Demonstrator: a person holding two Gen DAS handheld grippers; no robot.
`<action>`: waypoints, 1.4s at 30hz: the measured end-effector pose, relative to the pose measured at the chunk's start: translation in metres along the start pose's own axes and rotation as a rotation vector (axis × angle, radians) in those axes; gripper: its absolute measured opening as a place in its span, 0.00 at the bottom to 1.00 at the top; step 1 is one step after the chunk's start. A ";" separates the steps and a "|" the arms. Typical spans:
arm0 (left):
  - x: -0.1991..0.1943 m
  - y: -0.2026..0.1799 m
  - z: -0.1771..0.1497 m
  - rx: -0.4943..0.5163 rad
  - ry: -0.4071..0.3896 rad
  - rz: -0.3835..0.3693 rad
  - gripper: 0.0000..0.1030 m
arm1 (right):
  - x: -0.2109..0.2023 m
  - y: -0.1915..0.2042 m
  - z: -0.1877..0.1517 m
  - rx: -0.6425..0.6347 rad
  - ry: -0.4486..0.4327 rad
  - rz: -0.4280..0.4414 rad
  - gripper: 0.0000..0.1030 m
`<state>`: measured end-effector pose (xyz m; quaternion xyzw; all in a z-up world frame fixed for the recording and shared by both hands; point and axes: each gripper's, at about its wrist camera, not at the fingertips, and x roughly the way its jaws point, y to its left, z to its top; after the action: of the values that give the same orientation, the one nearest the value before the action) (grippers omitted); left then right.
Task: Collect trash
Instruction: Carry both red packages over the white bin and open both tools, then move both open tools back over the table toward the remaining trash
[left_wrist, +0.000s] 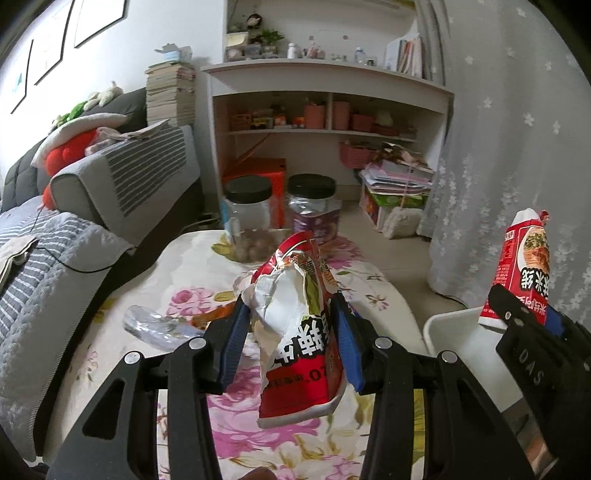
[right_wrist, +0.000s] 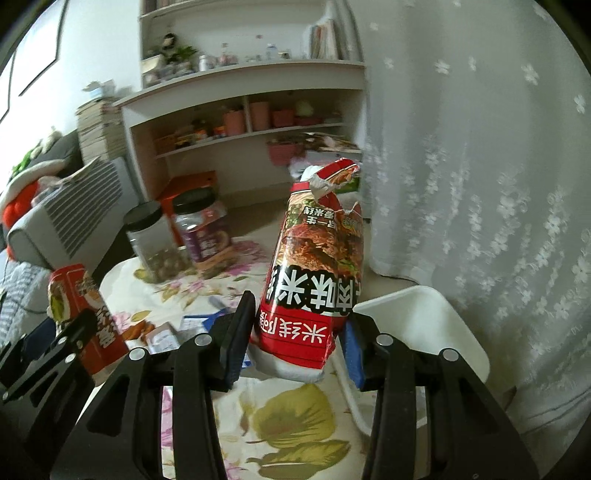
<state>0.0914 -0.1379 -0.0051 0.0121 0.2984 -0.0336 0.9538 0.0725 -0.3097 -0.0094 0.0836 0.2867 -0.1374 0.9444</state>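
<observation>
Red-and-white wrappers (left_wrist: 299, 332), pink-flowered tablecloth (left_wrist: 192, 295), grey striped sofa (left_wrist: 122, 177), white bin (right_wrist: 424, 325).

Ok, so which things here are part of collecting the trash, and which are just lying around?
Part of the job:
- torn red wrapper in the left gripper
- red noodle packet in the right gripper
- white bin
- clear plastic scrap on the table

Just lying about:
- two black-lidded jars
- book stack
- red plush toy
</observation>
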 end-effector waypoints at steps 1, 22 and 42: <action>0.000 -0.004 0.000 0.004 -0.001 -0.007 0.44 | 0.000 -0.006 0.002 0.013 0.001 -0.008 0.40; 0.009 -0.122 -0.005 0.108 0.076 -0.189 0.44 | -0.018 -0.154 0.022 0.276 -0.040 -0.301 0.93; 0.025 -0.240 0.000 0.222 0.145 -0.429 0.69 | -0.070 -0.220 0.025 0.375 -0.200 -0.575 0.93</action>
<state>0.0945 -0.3788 -0.0198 0.0557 0.3563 -0.2669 0.8937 -0.0380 -0.5096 0.0336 0.1574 0.1747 -0.4551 0.8588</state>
